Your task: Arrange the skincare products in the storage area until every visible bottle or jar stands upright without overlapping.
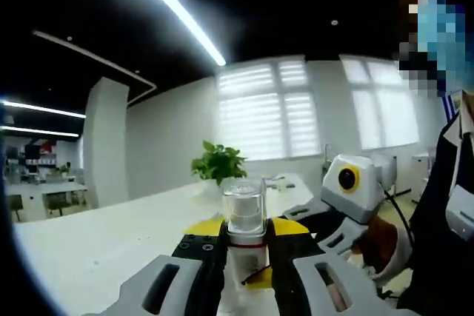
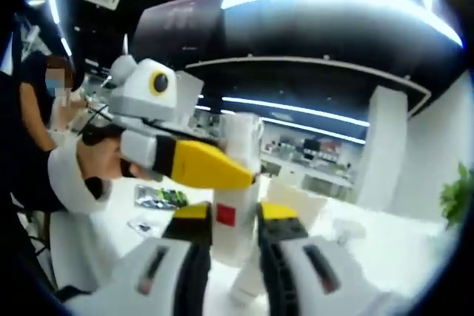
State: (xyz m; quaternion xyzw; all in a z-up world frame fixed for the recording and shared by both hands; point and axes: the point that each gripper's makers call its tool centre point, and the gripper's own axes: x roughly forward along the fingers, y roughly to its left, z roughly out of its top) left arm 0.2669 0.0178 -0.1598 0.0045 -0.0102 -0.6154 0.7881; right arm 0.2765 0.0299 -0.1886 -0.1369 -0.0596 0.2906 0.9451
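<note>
In the left gripper view, a long white table (image 1: 89,249) is seen on the left, with a green plant (image 1: 218,162) at its far end. A white bottle (image 1: 245,234) with a clear cap is held tight in the left gripper (image 1: 247,253). In the right gripper view, the same bottle (image 2: 235,205) is pinched by the right gripper (image 2: 235,236) too.
</note>
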